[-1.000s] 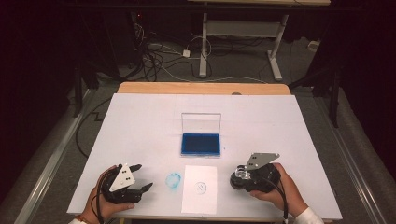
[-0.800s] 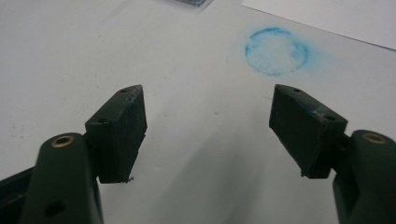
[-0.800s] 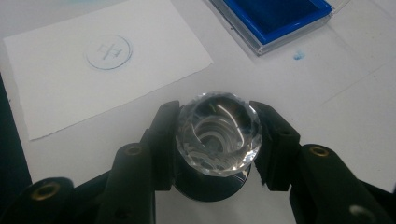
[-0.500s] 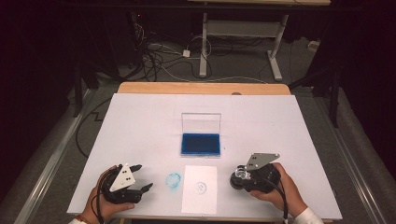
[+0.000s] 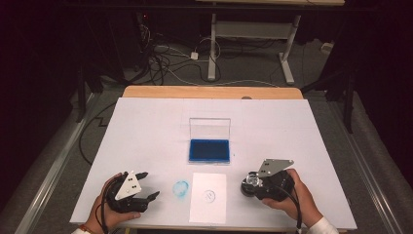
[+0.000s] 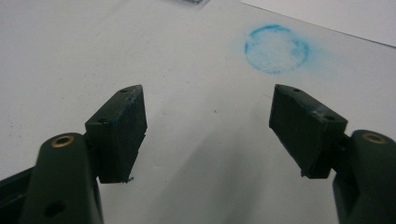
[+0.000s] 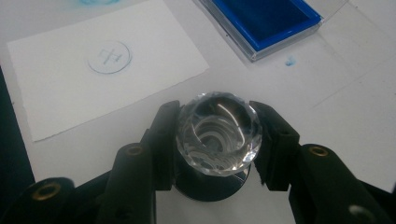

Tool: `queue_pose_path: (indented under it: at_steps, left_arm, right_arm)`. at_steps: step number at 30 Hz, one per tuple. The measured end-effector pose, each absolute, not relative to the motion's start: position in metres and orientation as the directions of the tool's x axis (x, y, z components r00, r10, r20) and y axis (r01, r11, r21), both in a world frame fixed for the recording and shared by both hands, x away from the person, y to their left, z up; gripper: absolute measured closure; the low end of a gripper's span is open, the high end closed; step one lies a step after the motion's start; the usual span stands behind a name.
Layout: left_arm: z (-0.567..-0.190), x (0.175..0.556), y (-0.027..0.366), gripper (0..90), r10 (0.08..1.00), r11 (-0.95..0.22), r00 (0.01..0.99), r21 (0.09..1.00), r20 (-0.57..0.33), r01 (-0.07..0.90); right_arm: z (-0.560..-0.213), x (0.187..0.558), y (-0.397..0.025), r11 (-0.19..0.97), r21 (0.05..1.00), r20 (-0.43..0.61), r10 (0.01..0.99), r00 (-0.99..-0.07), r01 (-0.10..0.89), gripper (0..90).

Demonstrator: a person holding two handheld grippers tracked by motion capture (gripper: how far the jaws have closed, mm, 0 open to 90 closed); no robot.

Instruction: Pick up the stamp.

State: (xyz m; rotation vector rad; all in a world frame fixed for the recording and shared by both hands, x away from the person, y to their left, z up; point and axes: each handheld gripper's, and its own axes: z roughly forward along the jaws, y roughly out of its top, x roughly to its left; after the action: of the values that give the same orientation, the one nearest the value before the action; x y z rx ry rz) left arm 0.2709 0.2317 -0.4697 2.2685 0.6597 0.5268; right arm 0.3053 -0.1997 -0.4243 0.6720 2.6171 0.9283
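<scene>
Clear faceted crystal-topped stamp [image 7: 218, 133] with black base stands on white counter [image 5: 146, 126], clamped at its neck by right tongs [image 7: 215, 140]. Judged hard, slippery, chip-prone. Left tongs [image 6: 208, 126] gape wide, empty.

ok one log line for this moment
left gripper: open, empty | right gripper: shut on crystal-topped stamp | paper: stamped | ink pad: open

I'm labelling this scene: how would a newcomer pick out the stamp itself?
On the white table, look at the near right, beside the white paper. The stamp sits between the right tool's jaws: a clear faceted knob, unlike the flat blue ink pad.
</scene>
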Motion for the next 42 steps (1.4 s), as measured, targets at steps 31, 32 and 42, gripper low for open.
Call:
queue_pose_path:
  at_steps: [31,32,42]
  left_arm:
    - [-0.472,0.273,0.236,26.6,0.599,-0.606,0.784,0.733,0.164,0.309]
    - [-0.472,0.273,0.236,26.6,0.603,-0.601,0.781,0.736,0.162,0.311]
    - [-0.471,0.274,0.232,26.6,0.594,-0.606,0.787,0.735,0.164,0.305]
  right_arm:
    - [-0.389,0.315,-0.188,0.610,0.747,-0.132,0.526,-0.840,0.264,56.8]
    - [-0.388,0.316,-0.187,0.610,0.748,-0.135,0.525,-0.841,0.261,56.8]
    - [-0.380,0.320,-0.173,0.587,0.775,-0.140,0.521,-0.842,0.234,56.8]
